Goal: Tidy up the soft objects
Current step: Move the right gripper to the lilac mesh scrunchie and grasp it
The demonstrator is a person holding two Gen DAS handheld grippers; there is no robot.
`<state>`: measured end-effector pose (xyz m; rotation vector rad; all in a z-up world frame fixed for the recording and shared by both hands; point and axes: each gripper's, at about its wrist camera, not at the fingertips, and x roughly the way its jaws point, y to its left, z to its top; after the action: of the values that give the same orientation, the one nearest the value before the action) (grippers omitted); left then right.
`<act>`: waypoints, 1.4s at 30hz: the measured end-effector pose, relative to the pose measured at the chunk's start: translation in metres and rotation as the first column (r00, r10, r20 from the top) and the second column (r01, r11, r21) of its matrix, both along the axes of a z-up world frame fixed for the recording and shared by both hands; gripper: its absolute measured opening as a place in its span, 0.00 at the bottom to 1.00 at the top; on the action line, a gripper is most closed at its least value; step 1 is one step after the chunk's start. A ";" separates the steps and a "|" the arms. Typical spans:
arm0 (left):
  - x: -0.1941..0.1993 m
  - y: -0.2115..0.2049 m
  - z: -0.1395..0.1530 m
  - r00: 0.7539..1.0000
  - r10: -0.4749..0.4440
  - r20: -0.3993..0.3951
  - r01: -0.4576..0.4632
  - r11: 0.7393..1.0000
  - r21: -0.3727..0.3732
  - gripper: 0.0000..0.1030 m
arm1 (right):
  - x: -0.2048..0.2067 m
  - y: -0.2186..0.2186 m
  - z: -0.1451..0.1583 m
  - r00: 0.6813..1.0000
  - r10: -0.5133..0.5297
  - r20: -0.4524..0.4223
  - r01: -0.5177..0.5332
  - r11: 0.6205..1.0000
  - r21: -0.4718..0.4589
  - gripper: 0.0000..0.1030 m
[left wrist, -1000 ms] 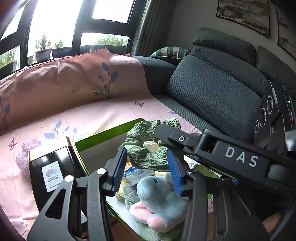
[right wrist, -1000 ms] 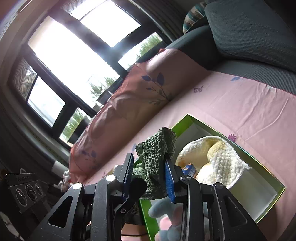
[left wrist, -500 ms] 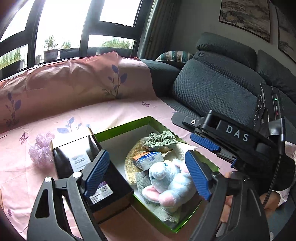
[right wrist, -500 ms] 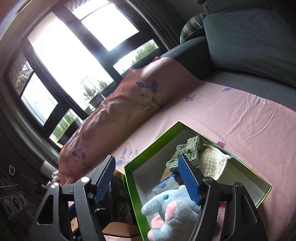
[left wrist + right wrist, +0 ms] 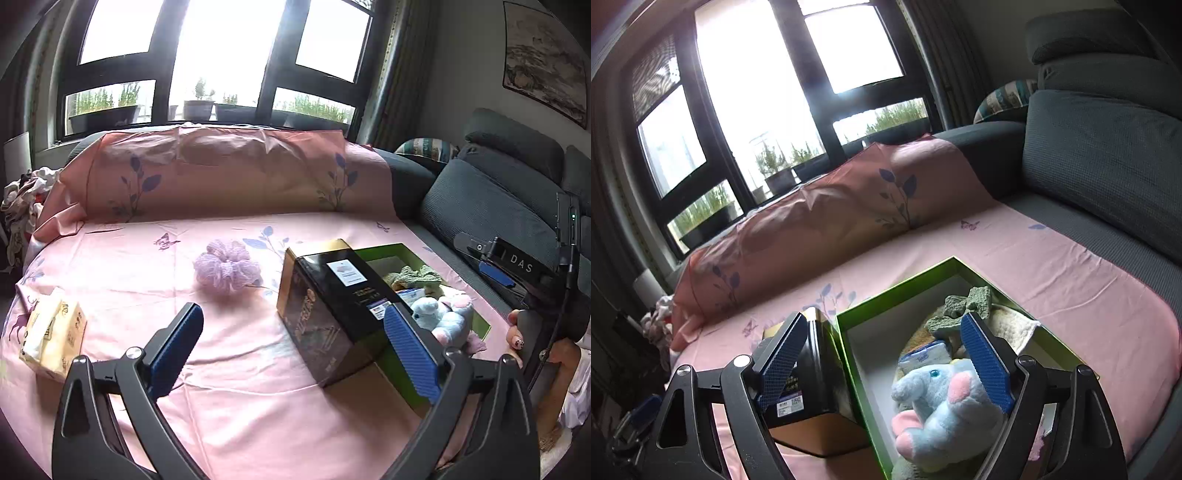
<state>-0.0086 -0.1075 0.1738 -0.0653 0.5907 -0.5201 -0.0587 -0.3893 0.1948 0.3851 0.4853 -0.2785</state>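
Observation:
A lilac scrunchie lies on the pink sheet, ahead of my left gripper. Its jaws are opening wide, with nothing between them. A tissue pack lies at the far left. My right gripper hovers over the green box, jaws opening and holding nothing. Inside the box are a blue elephant plush, a green knitted cloth, a small tissue packet and a cream towel. The left wrist view shows the green box at the right with the right gripper above it.
A black and gold box stands against the green box's left side. The pink sheet covers the seat and a raised backrest under the windows. Grey sofa cushions rise at the right. A person's hand holds the right gripper.
The right gripper let go of the green cloth, which now lies in the box, and drew back upward. Both jaws widened. The left gripper swung left, bringing the scrunchie and tissue pack into view.

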 end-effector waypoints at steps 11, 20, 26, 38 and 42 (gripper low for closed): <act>0.018 0.104 -0.087 0.968 0.202 -0.149 -0.214 0.974 -0.069 0.95 | 0.023 0.061 -0.009 0.995 -0.001 -0.095 -0.015 0.986 -0.164 0.83; 0.031 0.162 -0.077 0.871 0.472 -0.140 -0.481 0.876 -0.044 0.95 | 0.038 0.144 0.023 0.957 0.290 -0.018 -0.291 0.955 -0.060 0.83; 0.040 0.184 -0.083 0.842 0.488 -0.229 -0.508 0.861 -0.033 0.95 | 0.131 0.228 -0.016 0.894 0.411 -0.180 -0.420 0.908 -0.012 0.83; 0.052 0.213 -0.089 0.782 0.539 -0.311 -0.575 0.818 -0.028 0.95 | 0.276 0.230 -0.137 0.859 0.115 -0.499 -0.246 0.947 -0.206 0.72; 0.051 0.216 -0.091 0.782 0.523 -0.340 -0.571 0.819 -0.053 0.95 | 0.282 0.226 -0.156 0.834 0.123 -0.538 -0.262 0.946 -0.189 0.24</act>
<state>0.0427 0.1089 0.0828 -0.4644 0.8019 0.0265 0.2236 -0.1634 0.0383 -0.0060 1.0083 -0.2416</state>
